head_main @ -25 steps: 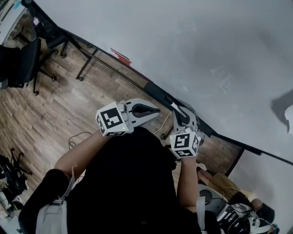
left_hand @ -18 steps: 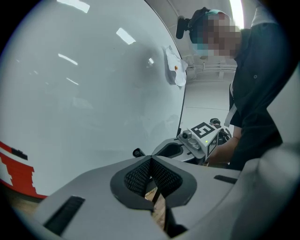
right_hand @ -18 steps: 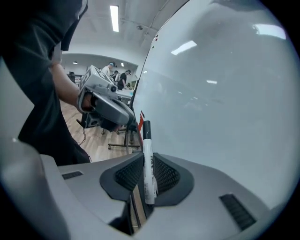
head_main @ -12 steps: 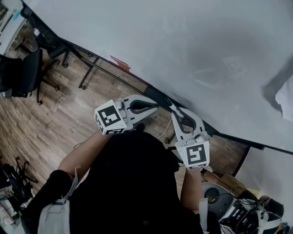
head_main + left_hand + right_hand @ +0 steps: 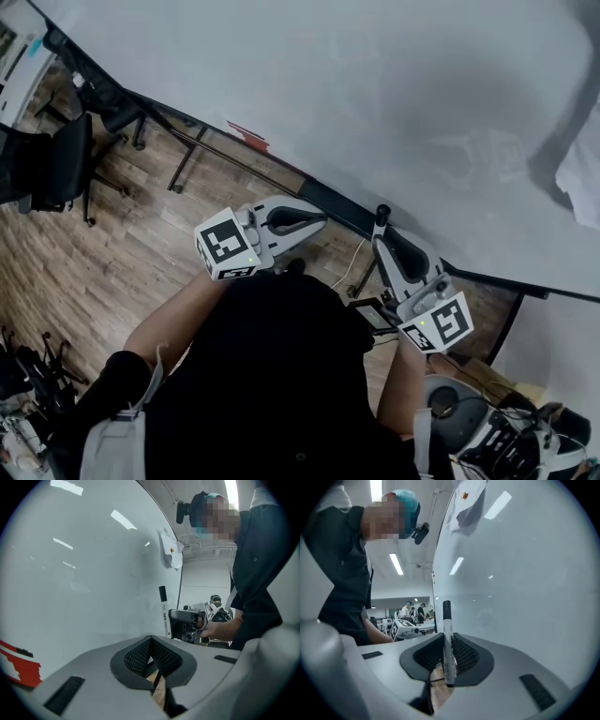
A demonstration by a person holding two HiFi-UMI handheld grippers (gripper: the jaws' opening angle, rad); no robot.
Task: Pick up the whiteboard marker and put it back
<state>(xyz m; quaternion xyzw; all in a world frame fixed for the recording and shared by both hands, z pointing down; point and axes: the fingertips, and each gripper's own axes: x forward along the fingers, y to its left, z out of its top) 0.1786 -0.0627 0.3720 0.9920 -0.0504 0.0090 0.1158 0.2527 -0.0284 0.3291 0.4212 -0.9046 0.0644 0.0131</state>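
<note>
**One marker, two hand-held grippers at the whiteboard**

The single whiteboard marker (image 5: 448, 639) stands upright, clamped between the jaws of the right hand-held gripper (image 5: 449, 644). Its black cap points up and its white barrel is pinched between the ribbed pads, just beside the whiteboard (image 5: 375, 94). The left hand-held gripper (image 5: 151, 644) is clenched on nothing, its jaws pressed together, and it is also aimed at the board. From its view the marker (image 5: 164, 609) rises above the right hand-held gripper. One white cloth (image 5: 169, 550) hangs on the board, and one black office chair (image 5: 56, 159) stands on the wooden floor (image 5: 122, 244)
</note>
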